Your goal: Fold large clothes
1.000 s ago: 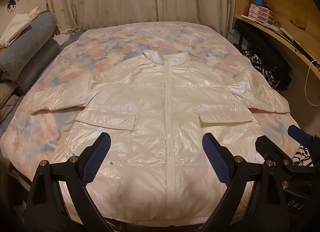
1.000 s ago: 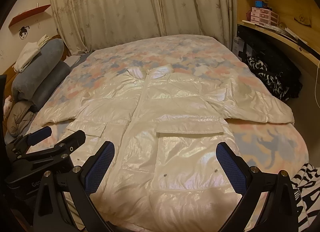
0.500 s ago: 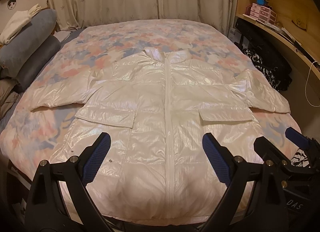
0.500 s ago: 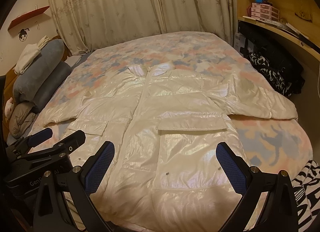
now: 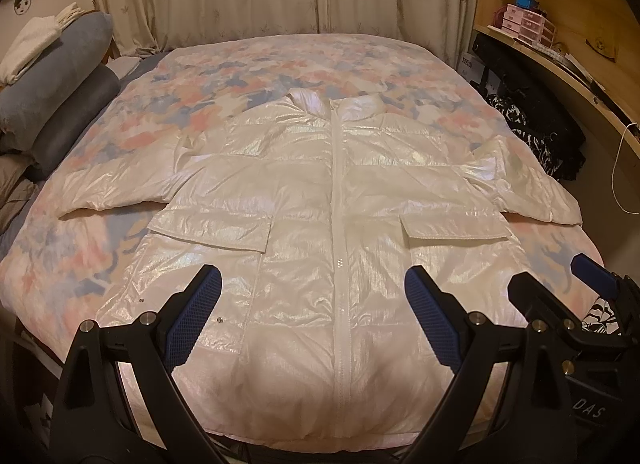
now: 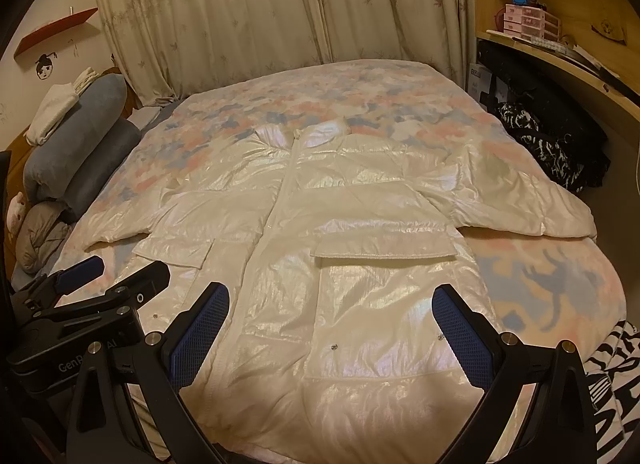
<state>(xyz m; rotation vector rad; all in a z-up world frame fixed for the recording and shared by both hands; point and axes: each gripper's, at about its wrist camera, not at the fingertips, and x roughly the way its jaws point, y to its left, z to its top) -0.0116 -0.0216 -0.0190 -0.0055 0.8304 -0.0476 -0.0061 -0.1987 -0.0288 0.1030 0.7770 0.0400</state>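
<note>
A large shiny white puffer jacket (image 5: 336, 199) lies flat and zipped on the bed, collar far, hem near, both sleeves spread out. It also shows in the right wrist view (image 6: 344, 248). My left gripper (image 5: 312, 316) is open and empty, above the hem near the zip. My right gripper (image 6: 332, 332) is open and empty, above the jacket's right lower panel. Each gripper shows at the edge of the other's view: the right gripper (image 5: 560, 304) and the left gripper (image 6: 108, 284).
The bed has a floral quilt (image 5: 280, 63). Grey pillows (image 5: 52, 103) with white folded cloth are stacked at the left. A wooden desk and shelf (image 5: 560, 63) with dark clothes (image 5: 532, 135) stand at the right. Curtains (image 6: 280, 15) hang behind.
Both grippers have drawn back slightly and lifted, so more of the jacket's hem and the near bed edge is in view. The jacket has not moved.
</note>
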